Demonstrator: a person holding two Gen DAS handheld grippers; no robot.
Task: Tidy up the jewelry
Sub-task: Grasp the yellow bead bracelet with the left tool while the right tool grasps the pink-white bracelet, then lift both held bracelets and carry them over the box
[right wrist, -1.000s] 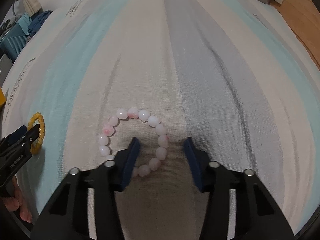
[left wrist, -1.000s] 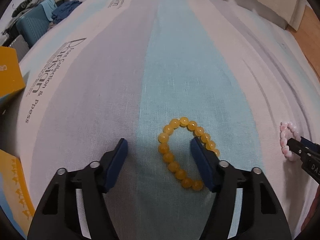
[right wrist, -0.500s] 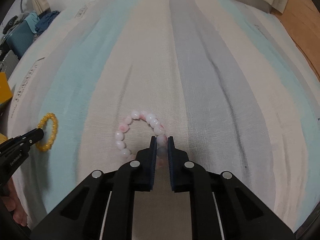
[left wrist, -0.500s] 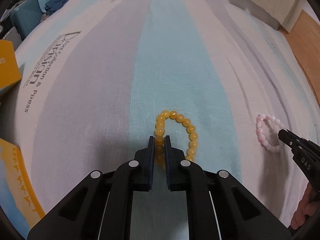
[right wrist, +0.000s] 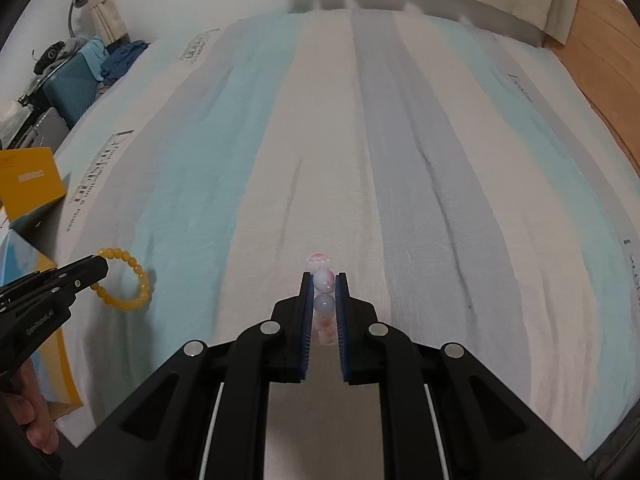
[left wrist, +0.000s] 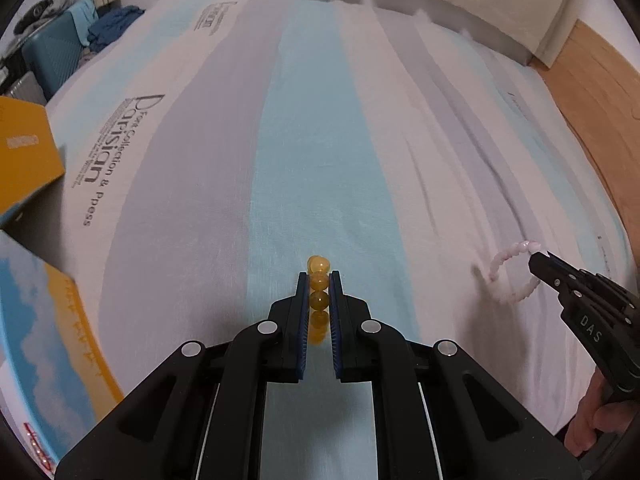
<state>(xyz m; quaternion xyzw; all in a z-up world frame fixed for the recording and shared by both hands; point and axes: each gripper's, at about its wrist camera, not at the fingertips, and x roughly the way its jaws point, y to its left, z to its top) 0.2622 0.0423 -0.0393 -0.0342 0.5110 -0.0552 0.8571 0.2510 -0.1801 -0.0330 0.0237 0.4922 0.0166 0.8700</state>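
Where half a second ago both bracelets lay flat on the bed with the claws just pinching them, each now hangs edge-on, lifted clear of the sheet. The left claw is closed tight on the amber-yellow round-bead bracelet, its beads stacked in a line between the blue pads; from the right wrist camera the same yellow loop hangs in a full ring off the claw tip, a shadow beneath it. The right claw is likewise clamped on the pale pink-and-white bead bracelet, which shows from the left wrist camera as a pink ring dangling above the fabric. Under them spreads the striped bedsheet in teal, grey and cream, lightly creased, with printed lettering along its left side. Yellow cardboard boxes sit at the left edge of the bed, with a teal suitcase and heaped clothes beyond. Wood flooring runs along the right. The wide middle of the bed ahead of both claws lies open.
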